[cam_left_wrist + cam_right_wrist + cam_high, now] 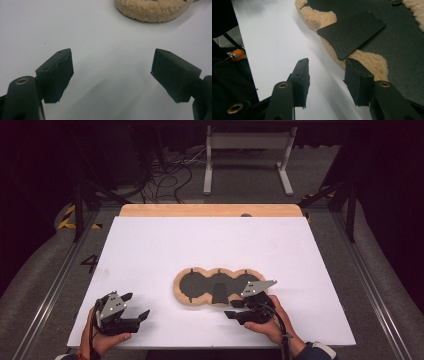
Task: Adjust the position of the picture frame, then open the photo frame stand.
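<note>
Holding the right claw (232, 310) low at the near right edge of the fleece pad (200, 282), jaws parted and gripping nothing. Seen from its own camera as the right claw (325, 67) with bare white board (269, 37) in the gap, one jaw just beside the woolly rim of the fleece pad (407, 50); whether touching it, cannot tell. Wrapped from behind by the right hand (272, 325), with the grey plate (257, 286) on top overlapping the pad's right lobe.

Keeping the left claw (136, 304) well apart at the near left of the white board (210, 245), jaws wide and empty, held by the left hand (102, 342). Looking along the left claw (112, 62) at plain white board (100, 30), with one curly tan edge of the fleece pad (150, 10) at the top.

Lying flat near the middle of the board, three round lobes in a row, tan fleece rim, dark inside, black flap (219, 292) over the near middle.

Reading no brand or label on pad or claws; one painted "4" (90, 263) on the floor left of the board, beside yellow-and-black tape (67, 217).

Showing from the right claw's camera the grain of the black flap (352, 32) and an orange band (235, 55) at far left; from the high camera the wooden table edge (210, 210), floor cables (165, 175) and a white stand (247, 142).
</note>
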Available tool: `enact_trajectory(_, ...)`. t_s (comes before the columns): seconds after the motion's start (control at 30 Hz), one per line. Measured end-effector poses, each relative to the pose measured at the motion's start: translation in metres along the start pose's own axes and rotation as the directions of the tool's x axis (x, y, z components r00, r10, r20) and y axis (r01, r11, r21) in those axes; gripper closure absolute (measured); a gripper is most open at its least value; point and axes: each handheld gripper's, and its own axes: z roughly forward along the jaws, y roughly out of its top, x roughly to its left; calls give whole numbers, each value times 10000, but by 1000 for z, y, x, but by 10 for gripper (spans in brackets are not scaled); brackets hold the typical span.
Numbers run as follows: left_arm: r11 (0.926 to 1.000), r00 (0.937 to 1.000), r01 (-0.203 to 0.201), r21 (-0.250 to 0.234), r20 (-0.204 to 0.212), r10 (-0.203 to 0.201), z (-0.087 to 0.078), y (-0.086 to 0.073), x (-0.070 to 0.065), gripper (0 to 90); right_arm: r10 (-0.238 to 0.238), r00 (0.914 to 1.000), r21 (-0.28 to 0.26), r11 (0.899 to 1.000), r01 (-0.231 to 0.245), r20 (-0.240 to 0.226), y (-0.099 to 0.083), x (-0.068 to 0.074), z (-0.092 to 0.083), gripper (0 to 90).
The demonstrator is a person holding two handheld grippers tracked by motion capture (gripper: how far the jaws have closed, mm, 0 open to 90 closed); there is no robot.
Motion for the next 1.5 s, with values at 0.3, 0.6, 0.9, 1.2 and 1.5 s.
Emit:
enact_trajectory(0.3, 10000, 10000, 64, 62, 36, -64, 1, -1, 2, 181, 1298, 9873, -20, 9914, -1305, -919, 1, -14, 10, 542)
enact_trajectory(0.6, 9995, 9986, 293, -122, 451, -287, 1, -1, 3, 180, 2574, 9473, -341, 9627, -2685, -1908, -2, -27, 9, 516)
enact_trajectory(0.9, 9985, 9955, 554, -29, 776, -550, 6, -1, 5, 179, 4746, 8227, -428, 8583, -5114, -3130, -9, -41, 10, 525)
enact_trajectory(1.2, 9990, 9911, 427, 140, 1258, -441, 14, 4, -4, 179, 5588, 7667, -613, 7944, -6043, -3162, -7, -42, 12, 535)
enact_trajectory(1.5, 9995, 9899, 282, 115, 1390, -295, 21, 12, -7, 179, 6354, 6842, -541, 7174, -6946, -3580, -10, -41, 12, 482)
